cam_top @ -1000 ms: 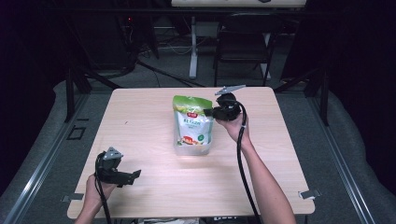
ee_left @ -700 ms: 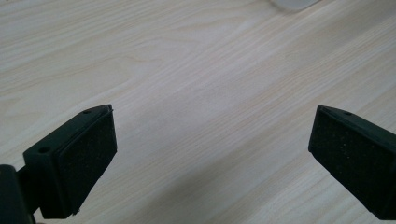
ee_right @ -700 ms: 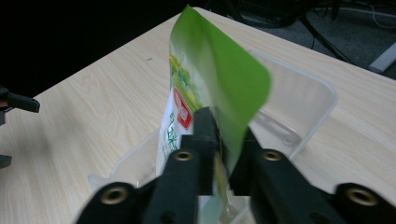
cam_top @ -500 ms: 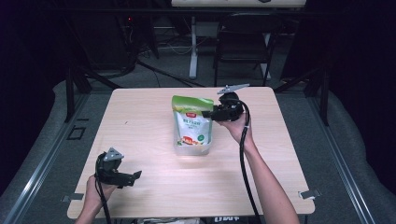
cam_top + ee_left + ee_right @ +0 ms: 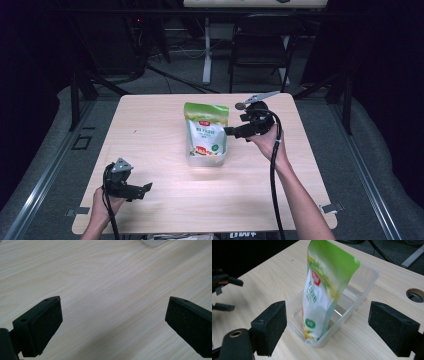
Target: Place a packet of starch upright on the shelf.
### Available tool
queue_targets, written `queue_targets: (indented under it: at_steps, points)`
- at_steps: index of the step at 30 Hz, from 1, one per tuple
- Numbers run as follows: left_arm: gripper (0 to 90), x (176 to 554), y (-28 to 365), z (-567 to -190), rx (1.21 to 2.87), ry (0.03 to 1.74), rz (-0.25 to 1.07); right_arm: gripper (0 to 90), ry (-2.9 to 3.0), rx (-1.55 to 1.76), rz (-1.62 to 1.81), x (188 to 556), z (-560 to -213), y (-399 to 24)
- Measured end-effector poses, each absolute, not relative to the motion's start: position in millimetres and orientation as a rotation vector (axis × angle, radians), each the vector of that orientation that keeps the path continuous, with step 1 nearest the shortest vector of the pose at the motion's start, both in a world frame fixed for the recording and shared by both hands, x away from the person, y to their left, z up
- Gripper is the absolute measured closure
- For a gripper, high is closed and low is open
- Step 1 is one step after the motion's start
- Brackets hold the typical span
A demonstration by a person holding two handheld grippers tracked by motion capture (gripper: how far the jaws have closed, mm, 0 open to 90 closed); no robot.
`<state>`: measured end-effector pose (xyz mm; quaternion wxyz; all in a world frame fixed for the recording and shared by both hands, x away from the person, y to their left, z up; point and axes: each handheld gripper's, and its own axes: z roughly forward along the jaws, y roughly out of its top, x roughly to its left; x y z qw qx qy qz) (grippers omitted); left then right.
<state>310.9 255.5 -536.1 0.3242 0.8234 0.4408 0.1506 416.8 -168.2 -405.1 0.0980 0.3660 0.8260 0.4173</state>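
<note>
No readable text; only a blurred red logo and green badge on the pouch (image 5: 322, 290).

Green-and-white pouch (image 5: 205, 135), clear tub (image 5: 352, 308)

The counter (image 5: 160, 130) was light wood with a round hole (image 5: 415, 295) in it. A clear plastic tub (image 5: 359, 293) sat on it near the middle, toward the far side.
</note>
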Motion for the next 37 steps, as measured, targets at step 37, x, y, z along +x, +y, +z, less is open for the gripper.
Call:
queue_targets:
  at_steps: [37]
  points:
    - [1.4,309.5,249.1,-535.0,2.214,1.087,0.432,10.1,2.544,1.279,1.062,328.6,-514.9,-250.7]
